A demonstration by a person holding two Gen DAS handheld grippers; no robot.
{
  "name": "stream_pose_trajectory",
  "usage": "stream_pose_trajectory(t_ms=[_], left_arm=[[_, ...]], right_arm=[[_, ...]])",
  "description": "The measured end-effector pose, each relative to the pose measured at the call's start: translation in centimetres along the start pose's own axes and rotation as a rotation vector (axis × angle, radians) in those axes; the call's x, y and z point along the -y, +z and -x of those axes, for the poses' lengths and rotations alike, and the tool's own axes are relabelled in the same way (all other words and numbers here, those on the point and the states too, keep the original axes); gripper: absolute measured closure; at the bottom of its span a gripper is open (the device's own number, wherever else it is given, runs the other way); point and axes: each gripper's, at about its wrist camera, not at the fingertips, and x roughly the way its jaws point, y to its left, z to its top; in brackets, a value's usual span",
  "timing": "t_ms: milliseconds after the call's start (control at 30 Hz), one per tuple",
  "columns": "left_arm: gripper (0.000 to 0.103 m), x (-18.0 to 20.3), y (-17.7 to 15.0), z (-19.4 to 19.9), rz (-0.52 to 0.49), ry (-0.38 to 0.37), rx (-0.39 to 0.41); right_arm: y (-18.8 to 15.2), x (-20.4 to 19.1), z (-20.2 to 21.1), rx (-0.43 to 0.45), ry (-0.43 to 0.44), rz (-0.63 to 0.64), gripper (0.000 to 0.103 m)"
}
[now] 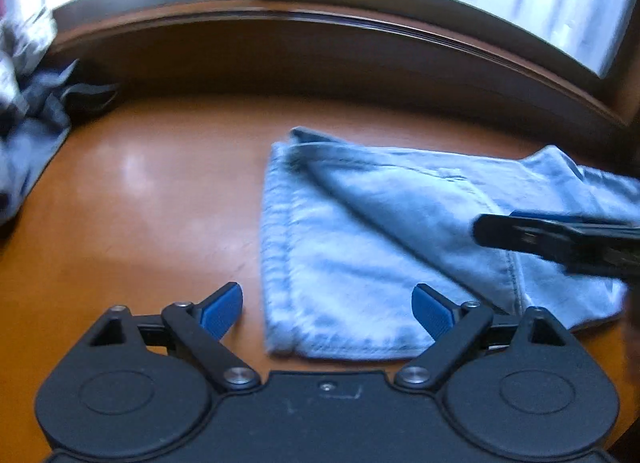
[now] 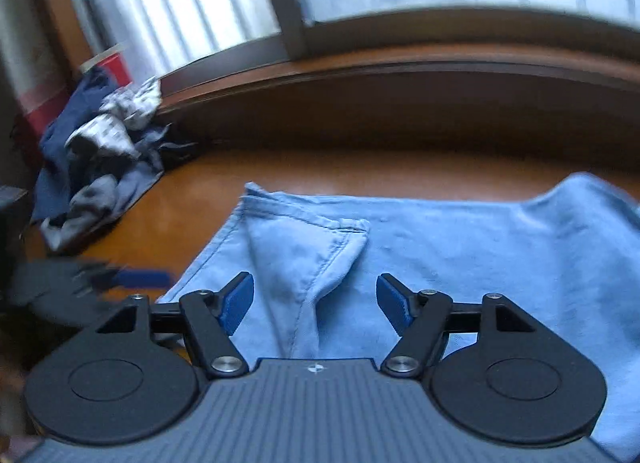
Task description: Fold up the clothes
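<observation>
A folded pair of light blue jeans lies flat on the brown table. My left gripper is open and empty, hovering over the near left corner of the jeans. The right gripper's dark body enters the left wrist view at the right edge, above the jeans, too blurred to show its jaws there. In the right wrist view my right gripper is open and empty above the jeans, over a folded flap with a stitched seam. The left gripper shows as a blur at the left edge.
A heap of unfolded clothes, dark blue, grey and white patterned, lies at the far left of the table by the wall; it also shows in the left wrist view. A wooden windowsill and windows run along the back.
</observation>
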Motion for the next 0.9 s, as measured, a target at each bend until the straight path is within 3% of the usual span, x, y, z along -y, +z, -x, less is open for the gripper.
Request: stream_pose_trajectory(t_ms=[67,100,167,200,233,300,367,433,467,567,667,833,867,900], left_arm=[[0.012,-1.0,-0.1,0.4,0.038,0.037,-0.012],[0.012,-1.5,-0.2,0.7,0.056,0.062,-0.015],[0.012,-2.3,-0.4,1.4,0.073,0.087,-0.003],[0.012,-2.8,-0.4,1.8,0.075,0.097,0.003],[0.012,-3.3,-0.4,2.3,0.077,0.106,0.009],[0.012,-4.4,-0.4,3.1,0.082,0.116,0.021],[0.012,-5.8,-0.4,3.4,0.099,0.112,0.030],[0.012,-7.1,-0.2,3.2,0.114,0.089,0.022],[0.012,-7.6,-0.1,2.8,0.122,0.082,0.000],[0.012,-8.9,0.1,2.4,0.124,0.054,-0.023],[0.012,-9.7,0.0,2.4,0.105,0.042,-0.021],[0.012,-10.1,0.1,2.3,0.059,0.033,-0.020],[0.012,-10.3,0.3,2.2,0.054,0.031,-0.016],[0.012,-10.5,0.5,2.3,0.055,0.026,-0.013]], right_arm=[[0.0,1.6,-1.7,-0.022,0.014,-0.086,0.032],[0.0,2.0,-2.1,0.023,0.034,-0.111,0.034],[0.8,2.3,-2.6,0.024,0.072,-0.146,0.069],[1.4,2.1,-3.1,0.026,0.098,-0.167,0.099],[2.0,2.0,-3.5,0.027,0.124,-0.188,0.100],[3.8,0.5,-1.1,0.182,0.217,-0.240,0.100],[5.0,-2.6,1.9,0.303,0.243,-0.107,0.100],[4.5,-6.1,2.9,0.332,0.246,0.077,0.098],[4.0,-7.0,2.6,0.312,0.255,0.131,0.098],[1.0,-9.0,-0.9,0.140,0.224,0.218,0.098],[-1.6,-9.7,-3.7,0.035,0.139,0.255,0.098],[-2.1,-10.3,-4.6,0.017,0.120,0.190,0.093],[-2.1,-10.5,-4.7,0.018,0.118,0.185,0.090],[-1.9,-11.0,-4.9,0.013,0.122,0.176,0.079]])
